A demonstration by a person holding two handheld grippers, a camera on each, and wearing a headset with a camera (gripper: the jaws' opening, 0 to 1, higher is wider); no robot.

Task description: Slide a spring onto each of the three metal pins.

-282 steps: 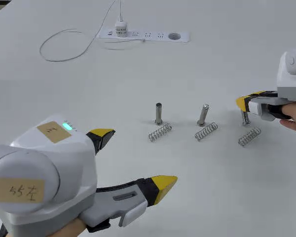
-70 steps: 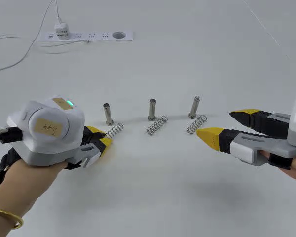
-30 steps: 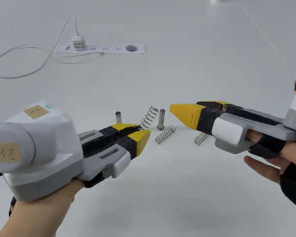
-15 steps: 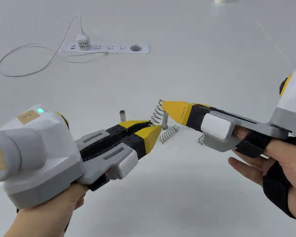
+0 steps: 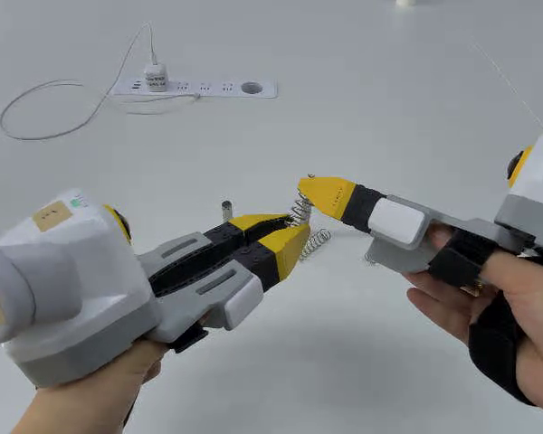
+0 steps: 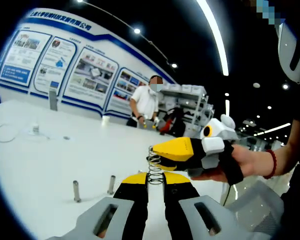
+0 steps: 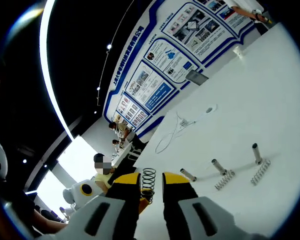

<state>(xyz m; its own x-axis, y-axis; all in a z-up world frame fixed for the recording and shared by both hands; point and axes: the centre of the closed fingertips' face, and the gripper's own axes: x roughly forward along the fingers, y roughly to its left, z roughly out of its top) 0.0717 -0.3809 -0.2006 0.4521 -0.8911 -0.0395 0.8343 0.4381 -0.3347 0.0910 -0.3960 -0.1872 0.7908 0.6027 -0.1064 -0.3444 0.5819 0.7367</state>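
My left gripper [image 5: 290, 233] [image 6: 155, 177] is shut on the lower end of a small steel spring [image 5: 300, 210] [image 6: 154, 161], which stands up from its yellow tips, lifted off the white table [image 5: 362, 117]. My right gripper [image 5: 319, 194] [image 7: 151, 179] comes in from the right, and its jaws sit tight on either side of the upper end of that spring [image 7: 148, 181]. One upright metal pin [image 5: 226, 209] shows just past the left jaws. In the right gripper view, three pins [image 7: 218, 166] stand in a row. Two loose springs [image 5: 315, 242] [image 7: 260, 171] lie beside them.
A white power strip [image 5: 204, 88] with a plugged charger and a looping cable [image 5: 36, 95] lies at the table's far left. People stand in the hall behind [image 6: 145, 105].
Both grippers have drawn together above the table. The right gripper's tips have reached the upper end of the spring held by the left gripper.
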